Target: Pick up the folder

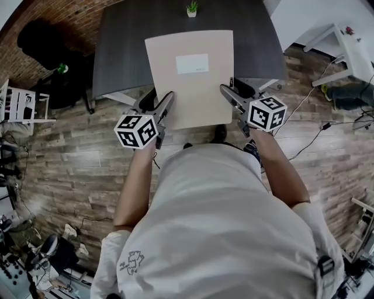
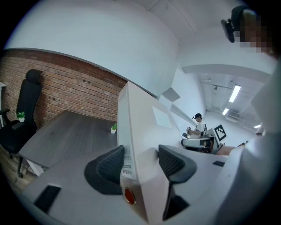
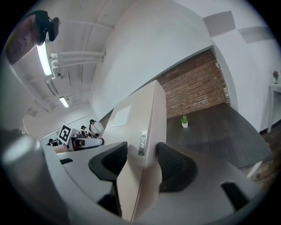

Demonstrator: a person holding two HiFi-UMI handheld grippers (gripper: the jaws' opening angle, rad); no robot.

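A wide beige folder with a white label is held flat above the dark table, its near edge toward me. My left gripper is shut on the folder's near left corner, and my right gripper is shut on its near right corner. In the left gripper view the folder's thick edge stands clamped between both ribbed pads of the left gripper. The right gripper view shows the same: the folder is pinched in the right gripper.
A small potted plant stands at the table's far edge. A black office chair sits at the left by the brick wall. A white table is at the right, with cables on the wooden floor.
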